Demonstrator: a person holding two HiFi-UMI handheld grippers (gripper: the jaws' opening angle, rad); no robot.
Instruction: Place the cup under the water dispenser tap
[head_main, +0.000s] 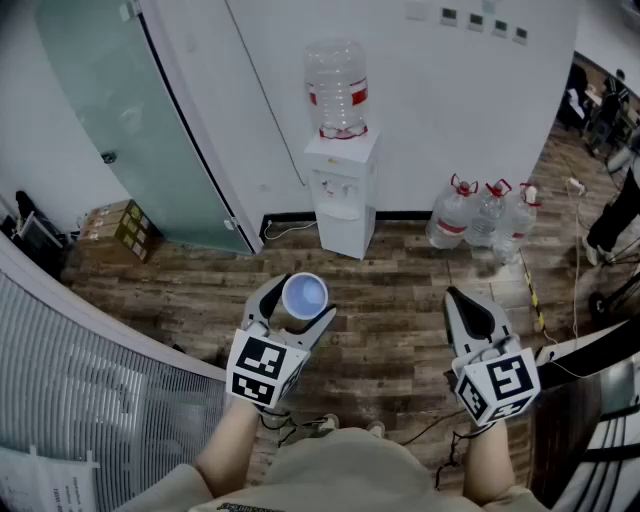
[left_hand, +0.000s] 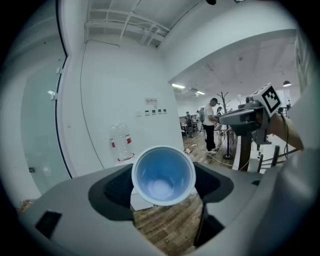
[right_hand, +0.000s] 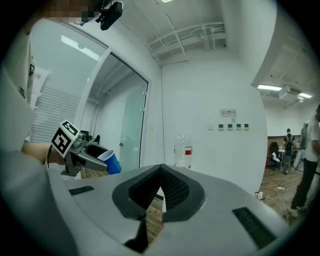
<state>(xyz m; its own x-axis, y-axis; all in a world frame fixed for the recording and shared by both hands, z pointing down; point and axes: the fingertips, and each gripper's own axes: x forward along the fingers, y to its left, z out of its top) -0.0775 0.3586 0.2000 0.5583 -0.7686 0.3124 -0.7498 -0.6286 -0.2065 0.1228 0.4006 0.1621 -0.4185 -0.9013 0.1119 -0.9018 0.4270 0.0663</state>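
Left gripper (head_main: 302, 303) lower centre of head view, fingers (left_hand: 116, 189) pinching blue cup (head_main: 304, 294), mouth upward, above wood floor (head_main: 400, 330). Water dispenser (head_main: 341, 195) upper centre against white wall, well apart from cup. Right gripper (head_main: 456, 298) lower right, fingers (right_hand: 175, 189) pressed together, nothing between

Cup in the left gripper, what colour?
Blue outside, white rim; the cup shows its wall best in the right gripper view.
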